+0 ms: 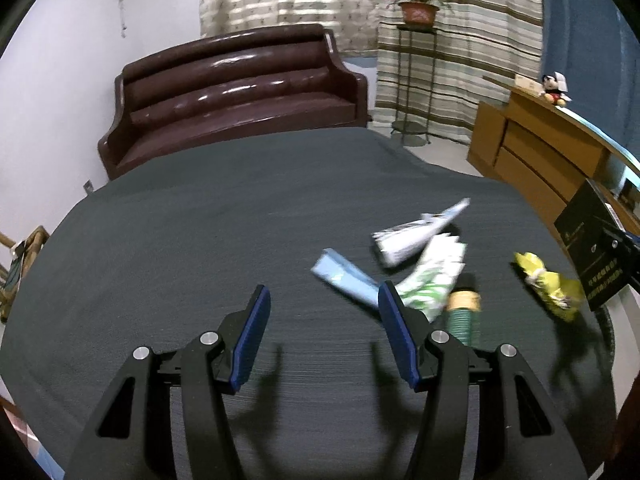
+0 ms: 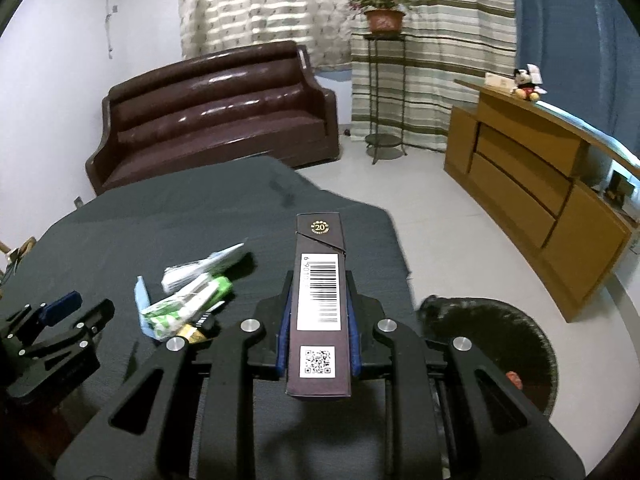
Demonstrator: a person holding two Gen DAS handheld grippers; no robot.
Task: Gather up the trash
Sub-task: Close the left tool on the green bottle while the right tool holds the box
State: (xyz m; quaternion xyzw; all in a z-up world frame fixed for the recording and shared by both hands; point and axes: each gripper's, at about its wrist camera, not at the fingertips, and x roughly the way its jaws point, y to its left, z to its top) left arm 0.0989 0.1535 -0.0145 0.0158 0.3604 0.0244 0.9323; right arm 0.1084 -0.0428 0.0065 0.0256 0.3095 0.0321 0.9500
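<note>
My right gripper point(image 2: 319, 280) is shut on a dark box point(image 2: 320, 292) with a barcode and a QR label, held above the table's right part; the box also shows at the right edge of the left wrist view point(image 1: 596, 252). My left gripper point(image 1: 322, 300) is open and empty over the dark grey table point(image 1: 200, 220). Trash lies just right of it: a light blue wrapper point(image 1: 344, 276), a white and green packet point(image 1: 432, 276), a white pouch point(image 1: 416, 236), a green bottle with a gold neck point(image 1: 464, 312) and a yellow wrapper point(image 1: 548, 284).
A black round bin point(image 2: 500, 344) stands on the floor right of the table, holding something red. A brown sofa point(image 1: 236, 92) is behind the table. A plant stand point(image 1: 416, 80) and a wooden cabinet point(image 2: 536, 192) are at the right.
</note>
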